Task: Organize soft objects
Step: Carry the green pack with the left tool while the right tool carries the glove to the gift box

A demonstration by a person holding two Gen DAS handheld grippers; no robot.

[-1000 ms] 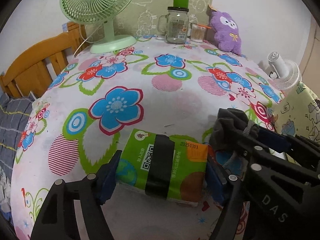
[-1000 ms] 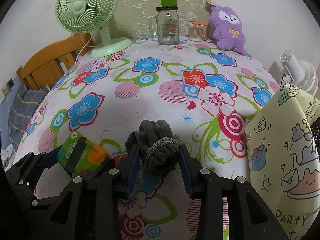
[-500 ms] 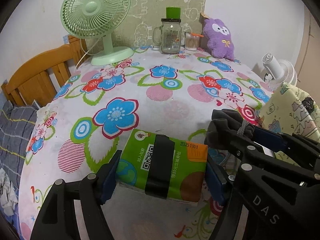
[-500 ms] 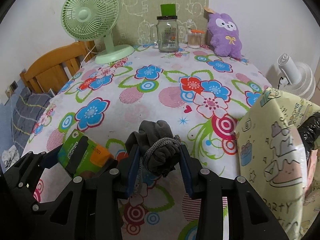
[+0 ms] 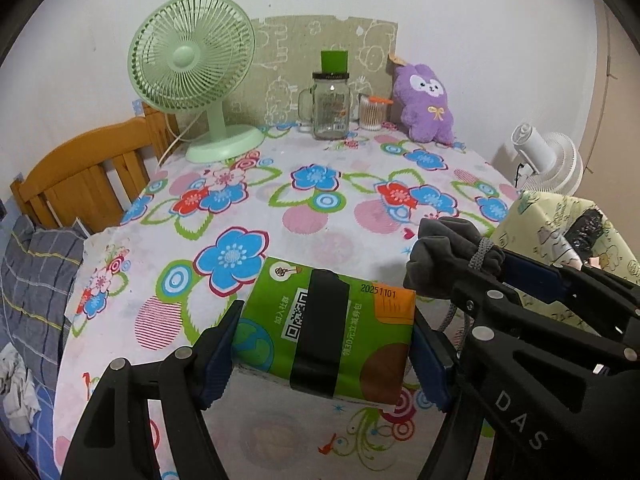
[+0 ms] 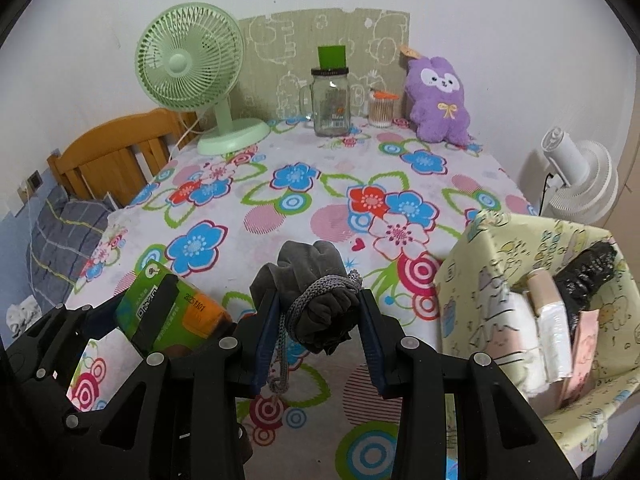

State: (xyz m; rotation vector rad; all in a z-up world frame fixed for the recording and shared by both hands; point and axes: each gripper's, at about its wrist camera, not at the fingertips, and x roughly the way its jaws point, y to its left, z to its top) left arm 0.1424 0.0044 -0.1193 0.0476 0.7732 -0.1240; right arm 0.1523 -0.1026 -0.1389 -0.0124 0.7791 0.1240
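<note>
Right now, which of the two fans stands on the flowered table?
The green fan, at the table's far left corner. The white fan stands off the table's right edge, beyond the yellow bin.

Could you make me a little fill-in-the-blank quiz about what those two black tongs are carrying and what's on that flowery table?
1. The left tongs clamp a green plastic tissue pack with a ____ band across its middle.
2. The right tongs squeeze a grey cloth bundle tied with a ____.
3. The pale green desk fan stands ____ of the clear glass jar.
4. The plush toy by the wall is ____.

Missing words: black; cord; left; purple
</note>
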